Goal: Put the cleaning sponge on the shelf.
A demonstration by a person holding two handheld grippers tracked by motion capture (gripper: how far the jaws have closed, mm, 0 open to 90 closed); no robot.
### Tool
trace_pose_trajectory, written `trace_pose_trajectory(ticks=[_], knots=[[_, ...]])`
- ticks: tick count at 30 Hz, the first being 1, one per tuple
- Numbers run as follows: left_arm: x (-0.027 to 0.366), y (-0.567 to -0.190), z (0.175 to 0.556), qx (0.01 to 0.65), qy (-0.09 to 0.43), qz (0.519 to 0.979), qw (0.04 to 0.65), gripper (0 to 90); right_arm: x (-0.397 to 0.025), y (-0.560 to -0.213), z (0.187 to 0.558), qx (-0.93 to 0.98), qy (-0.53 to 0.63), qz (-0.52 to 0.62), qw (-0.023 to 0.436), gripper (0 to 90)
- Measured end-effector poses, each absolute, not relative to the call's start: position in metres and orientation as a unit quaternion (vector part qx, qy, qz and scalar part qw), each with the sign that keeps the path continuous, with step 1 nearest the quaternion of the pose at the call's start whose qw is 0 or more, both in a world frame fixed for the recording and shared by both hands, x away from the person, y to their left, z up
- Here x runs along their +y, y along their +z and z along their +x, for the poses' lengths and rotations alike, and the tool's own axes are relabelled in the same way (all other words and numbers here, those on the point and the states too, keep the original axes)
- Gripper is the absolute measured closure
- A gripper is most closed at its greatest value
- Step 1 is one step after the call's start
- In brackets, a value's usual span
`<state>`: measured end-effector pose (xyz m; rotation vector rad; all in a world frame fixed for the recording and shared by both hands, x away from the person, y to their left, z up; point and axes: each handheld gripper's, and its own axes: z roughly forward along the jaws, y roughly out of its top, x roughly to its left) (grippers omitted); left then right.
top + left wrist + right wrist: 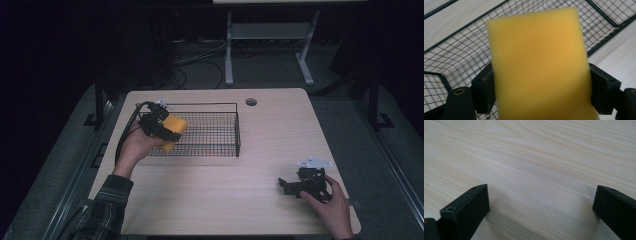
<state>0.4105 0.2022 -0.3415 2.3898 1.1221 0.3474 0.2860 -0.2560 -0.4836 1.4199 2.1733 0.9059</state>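
Yellow sponge (537, 65) pinched by the left gripper (159, 125) should drop inside the basket (220, 148); right gripper (541, 215) rests spread.

We count one tabletop (225, 200) of pale wood. On it we count one black wire basket (210, 134). We count one yellow sponge (175, 129). We count two tools: the left tool (167, 131) and the right tool (292, 186), each with two black jaws. We count two hands, the left hand (134, 147) and the right hand (332, 207), one to each tool. We count one round hole (251, 102) in the tabletop, near its far edge.
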Motion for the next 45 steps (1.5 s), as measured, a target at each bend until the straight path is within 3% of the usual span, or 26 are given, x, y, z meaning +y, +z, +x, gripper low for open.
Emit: trace_pose_trajectory(ticks=[23,45], knots=[[0.248,-0.355,0.45,0.469,0.142,0.842,0.226,21.5,-0.256,-0.484,0.286,0.775,0.323,0.507,0.195,0.0],[0.263,-0.384,0.47,0.501,0.125,0.83,0.209,21.3,-0.256,-0.484,0.286,0.775,0.323,0.507,0.195,0.0]])
